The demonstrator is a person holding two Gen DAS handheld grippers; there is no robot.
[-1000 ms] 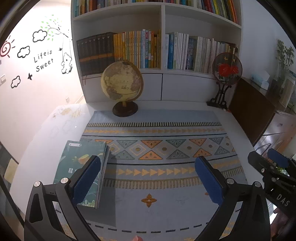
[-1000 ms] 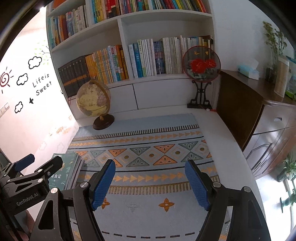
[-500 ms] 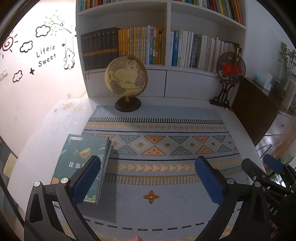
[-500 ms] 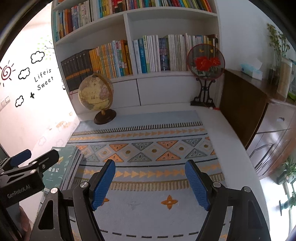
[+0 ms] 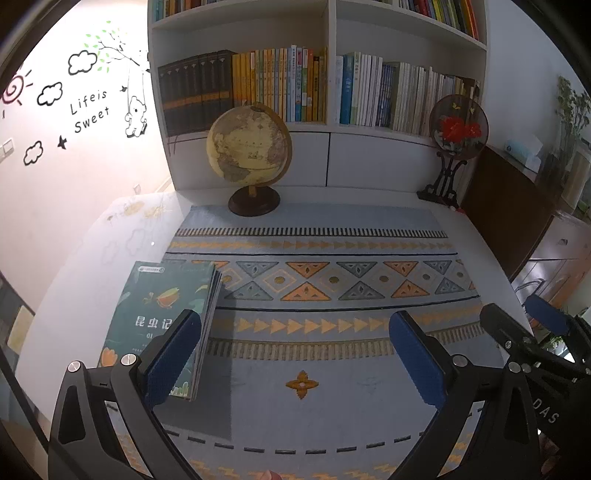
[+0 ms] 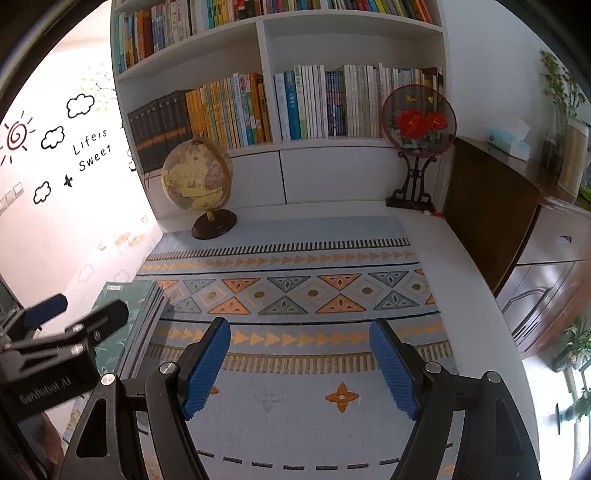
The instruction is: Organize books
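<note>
Two hand-held grippers, left [image 5: 295, 354] and right [image 6: 300, 363]; one stack of books [image 5: 162, 314]; one globe [image 5: 249, 144]; one patterned mat [image 5: 325, 295]; one round screen ornament [image 5: 458, 127].

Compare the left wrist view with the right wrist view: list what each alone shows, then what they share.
Only the left wrist view shows the top green book's cover face-on, with its title readable. Only the right wrist view shows the upper shelf's row of books in full and the potted plant low by the window. Both show the globe, the patterned rug, the red flower fan on its stand, and both grippers, left gripper and right gripper, open and empty.
</note>
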